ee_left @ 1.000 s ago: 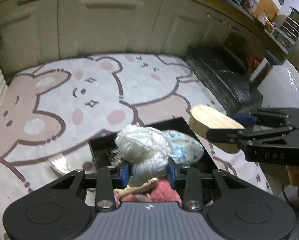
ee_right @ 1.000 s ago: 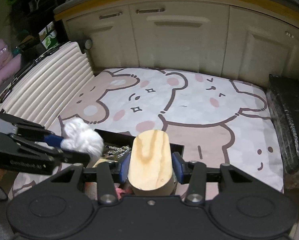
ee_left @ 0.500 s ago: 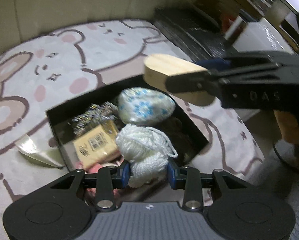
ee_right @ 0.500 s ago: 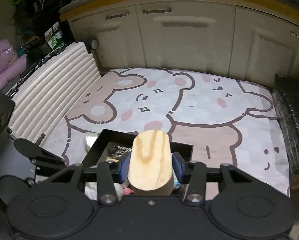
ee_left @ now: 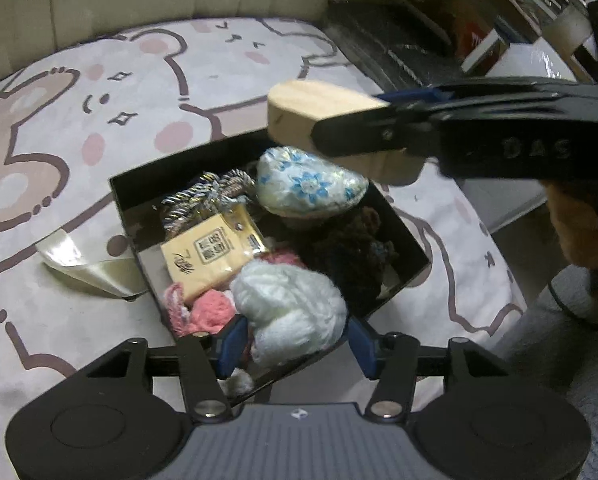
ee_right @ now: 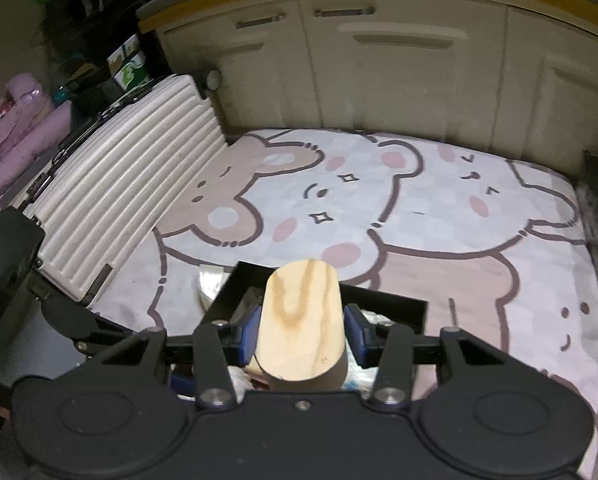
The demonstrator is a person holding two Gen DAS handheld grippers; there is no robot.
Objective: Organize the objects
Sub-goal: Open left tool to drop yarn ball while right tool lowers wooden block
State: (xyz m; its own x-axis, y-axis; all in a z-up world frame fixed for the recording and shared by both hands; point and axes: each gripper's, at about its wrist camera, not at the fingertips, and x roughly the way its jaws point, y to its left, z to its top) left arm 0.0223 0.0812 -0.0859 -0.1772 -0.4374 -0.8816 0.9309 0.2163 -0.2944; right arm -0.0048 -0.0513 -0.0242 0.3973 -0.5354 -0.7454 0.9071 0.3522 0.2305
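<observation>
A black box [ee_left: 119, 196] sits on the bear-print mat and holds a blue-flowered pouch [ee_left: 311, 188], a yellow packet [ee_left: 211, 256], a braided cord, pink knitwear [ee_left: 211, 312] and dark wool [ee_left: 351, 248]. My left gripper [ee_left: 293, 342] stands open around a white yarn ball [ee_left: 291, 312] that rests in the box's near end; the pads stand a little clear of it. My right gripper [ee_right: 301, 334] is shut on an oval wooden block [ee_right: 301, 320] and holds it above the box [ee_right: 383, 304]; the block also shows in the left wrist view [ee_left: 319, 108].
A cream ribbon [ee_left: 83, 264] lies on the mat left of the box. A ribbed white suitcase [ee_right: 127, 184] stands at the mat's left side. Cream cabinets [ee_right: 379, 72] run along the back. A black bundle [ee_left: 391, 52] lies at the mat's right edge.
My left gripper has lowered the white yarn ball into the box and its jaws have opened off it. My right gripper still holds the wooden block over the box.
</observation>
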